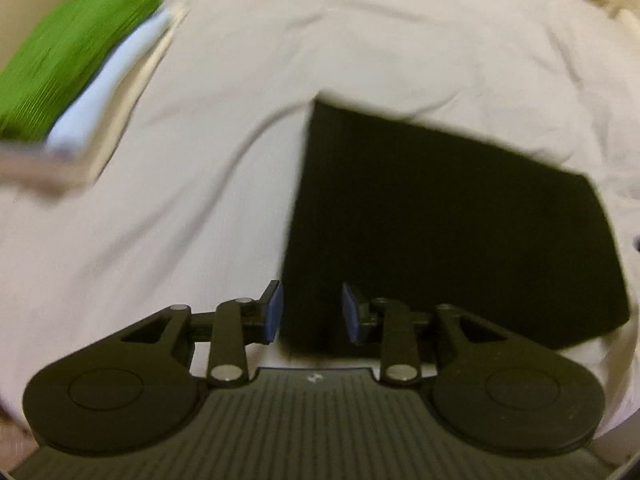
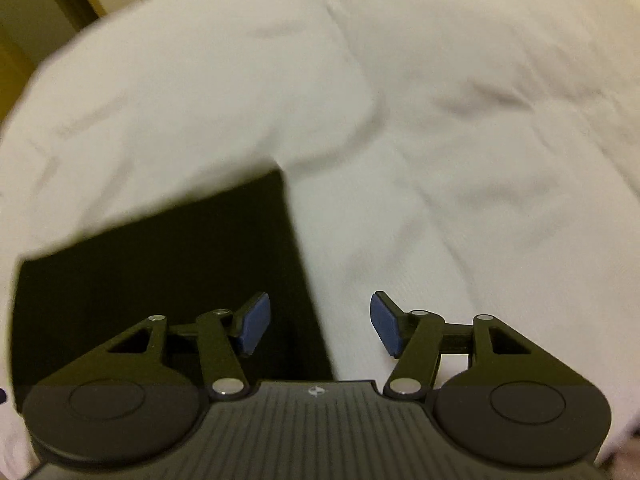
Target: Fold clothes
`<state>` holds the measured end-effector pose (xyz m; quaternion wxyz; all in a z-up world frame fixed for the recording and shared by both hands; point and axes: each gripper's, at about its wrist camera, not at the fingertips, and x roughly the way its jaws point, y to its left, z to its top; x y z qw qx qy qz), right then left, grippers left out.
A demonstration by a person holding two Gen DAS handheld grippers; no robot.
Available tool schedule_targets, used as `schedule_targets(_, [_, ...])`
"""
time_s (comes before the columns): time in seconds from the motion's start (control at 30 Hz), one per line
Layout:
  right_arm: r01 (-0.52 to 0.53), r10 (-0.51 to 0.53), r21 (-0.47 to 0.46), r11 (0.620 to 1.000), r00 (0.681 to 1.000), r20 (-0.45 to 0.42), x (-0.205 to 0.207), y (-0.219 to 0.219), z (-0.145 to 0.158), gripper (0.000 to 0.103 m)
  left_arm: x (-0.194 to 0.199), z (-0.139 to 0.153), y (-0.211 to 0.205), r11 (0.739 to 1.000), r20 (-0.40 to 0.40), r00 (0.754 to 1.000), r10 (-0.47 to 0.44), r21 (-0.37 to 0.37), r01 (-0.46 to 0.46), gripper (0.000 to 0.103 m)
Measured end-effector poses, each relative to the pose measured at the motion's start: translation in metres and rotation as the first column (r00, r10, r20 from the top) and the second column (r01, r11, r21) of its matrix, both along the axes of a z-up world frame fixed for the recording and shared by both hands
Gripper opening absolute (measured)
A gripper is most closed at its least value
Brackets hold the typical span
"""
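Note:
A black garment [image 1: 440,220], folded into a flat rectangle, lies on the white bed sheet [image 1: 320,60]. My left gripper [image 1: 313,312] hovers over its near left corner, blue pads apart and not pressing on the cloth. In the right wrist view the same black garment [image 2: 160,280] fills the lower left. There my right gripper [image 2: 320,322] stands open above the garment's right edge, one pad over the black cloth and the other over the sheet [image 2: 440,160]. Nothing is pinched in either one. Both views are blurred.
A stack of folded clothes [image 1: 80,60], green on top with light blue and white below, sits at the upper left of the left wrist view. The sheet is wrinkled around the garment. The bed's edge and a yellowish wall [image 2: 48,8] show at the upper left.

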<state>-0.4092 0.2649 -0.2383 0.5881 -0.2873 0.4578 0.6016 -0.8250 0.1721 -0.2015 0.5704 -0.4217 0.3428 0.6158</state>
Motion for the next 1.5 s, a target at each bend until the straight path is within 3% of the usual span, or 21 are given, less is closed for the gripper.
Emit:
schedule_targets(0.07, [-0.027,0.028,0.042,0.999,0.999,-0.034,-0.014,0.022,-0.010,0.031,0.013,-0.006,0.028,0.996,0.005,0.998,-0.057,0.070,0.057,0.018])
schedule_targets(0.2, [-0.079,0.083,0.116,0.990,0.996,-0.025,-0.037,0.054,-0.034,0.031,0.022,-0.040,0.074,0.989,-0.003,0.995,-0.099,0.106,0.099,0.015])
schedule_targets(0.33, [-0.179,0.177,0.037,0.983,0.983,0.046,-0.046,0.066,-0.085,0.030,0.013,-0.079,0.075,0.989,-0.050,0.992,-0.114,0.088,0.118,0.018])
schedule_targets(0.47, [-0.147,0.147,0.006,0.989,0.988,0.043,-0.039,0.072,-0.071,0.029,0.004,-0.056,0.076,0.994,-0.024,0.998,-0.065,0.083,0.067,0.013])
schedule_targets(0.57, [-0.123,0.121,0.066,0.990,0.992,0.036,-0.046,0.073,-0.043,0.031,0.000,-0.033,0.081,0.987,-0.025,0.997,-0.067,0.146,0.070,0.014])
schedule_targets(0.63, [-0.142,0.141,0.101,0.985,0.990,0.018,-0.058,0.078,-0.036,0.036,0.003,-0.034,0.093,0.983,-0.051,0.996,-0.076,0.162,0.084,0.015])
schedule_targets(0.7, [-0.178,0.175,0.108,0.978,0.984,0.035,-0.075,0.083,-0.041,0.040,0.003,-0.050,0.107,0.986,-0.080,0.993,-0.083,0.141,0.094,0.015])
schedule_targets(0.8, [-0.162,0.160,0.011,0.987,0.980,0.121,-0.075,0.091,-0.076,0.038,-0.005,-0.084,0.124,0.993,-0.112,0.990,-0.081,0.072,0.089,0.010])
schedule_targets(0.83, [-0.136,0.137,-0.015,0.991,0.985,0.107,-0.066,0.091,-0.088,0.038,-0.008,-0.090,0.126,0.994,-0.112,0.991,-0.080,0.059,0.087,0.008])
schedule_targets(0.9, [-0.075,0.075,-0.005,0.997,0.997,0.026,-0.046,0.088,-0.088,0.035,-0.006,-0.086,0.125,0.992,-0.133,0.986,-0.099,0.059,0.107,0.008])
schedule_targets(0.97, [-0.066,0.065,0.002,0.998,0.995,0.071,-0.043,0.086,-0.074,0.030,-0.003,-0.076,0.123,0.992,-0.154,0.983,-0.103,0.053,0.113,0.008])
schedule_targets(1.03, [-0.053,0.050,0.020,0.998,0.994,0.100,-0.042,0.077,-0.056,0.036,0.000,-0.065,0.119,0.995,-0.156,0.984,-0.086,0.042,0.093,0.008])
schedule_targets(1.17, [-0.041,0.036,0.058,0.997,0.996,0.079,-0.048,0.047,-0.026,0.041,0.011,-0.050,0.111,0.997,-0.164,0.983,-0.079,-0.005,0.079,0.010])
schedule_targets(1.27, [-0.046,0.044,0.025,0.999,0.996,0.078,-0.053,0.029,-0.032,0.046,0.016,-0.052,0.109,0.997,-0.164,0.984,-0.074,-0.044,0.068,0.011])
schedule_targets(1.37, [-0.067,0.072,-0.052,0.996,0.993,0.093,-0.057,0.025,-0.059,0.048,0.022,-0.060,0.107,0.996,-0.193,0.978,-0.077,-0.069,0.065,0.011])
schedule_targets(1.5, [-0.123,0.128,-0.043,0.991,0.985,0.114,-0.061,0.034,-0.055,0.048,0.027,-0.058,0.102,0.997,-0.219,0.974,-0.053,-0.063,0.040,0.011])
